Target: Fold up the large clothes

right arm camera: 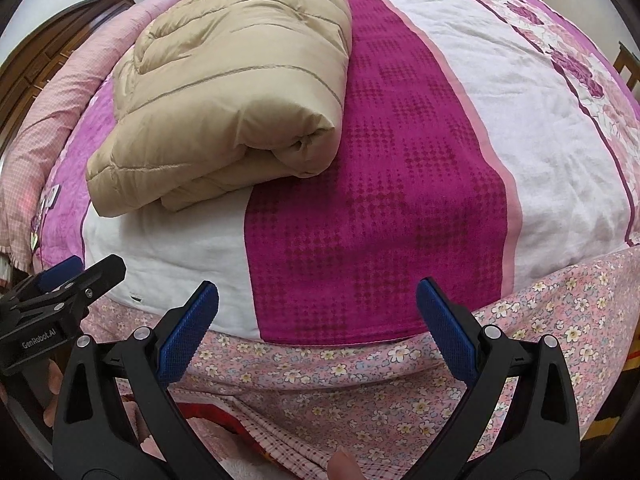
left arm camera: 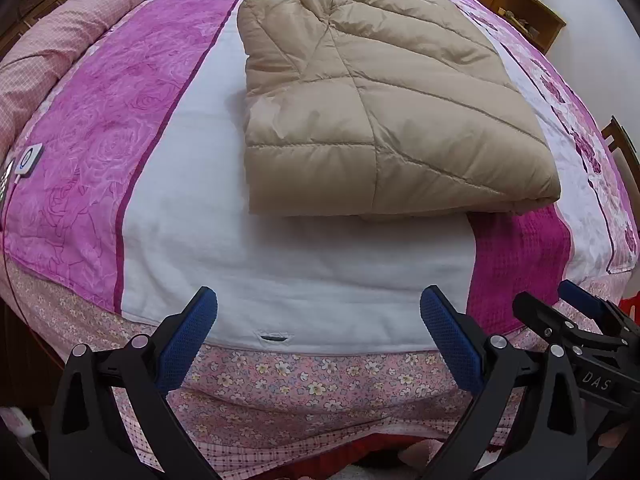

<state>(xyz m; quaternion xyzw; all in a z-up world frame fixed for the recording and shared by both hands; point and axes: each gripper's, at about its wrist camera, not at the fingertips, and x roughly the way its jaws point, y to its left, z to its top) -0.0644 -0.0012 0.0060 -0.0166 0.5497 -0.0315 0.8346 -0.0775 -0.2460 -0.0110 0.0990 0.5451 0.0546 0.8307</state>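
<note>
A beige quilted down coat [left arm camera: 372,104] lies folded into a thick rectangular bundle on the bed; in the right wrist view [right arm camera: 236,92] it sits to the upper left with its rolled fold edge facing me. My left gripper [left arm camera: 318,300] is open and empty, held over the bed's near edge, well short of the coat. My right gripper [right arm camera: 316,296] is open and empty, over the near edge to the right of the coat. Each gripper shows at the edge of the other's view: the right gripper [left arm camera: 576,312] and the left gripper [right arm camera: 68,280].
The bed carries a white, pink and magenta quilt [left arm camera: 280,248] with a floral skirt [left arm camera: 304,380] hanging at the front. A pink checked bolster [left arm camera: 52,40] lies at the far left. A white controller [left arm camera: 29,160] rests on the left. Wooden cabinets [left arm camera: 516,4] stand behind.
</note>
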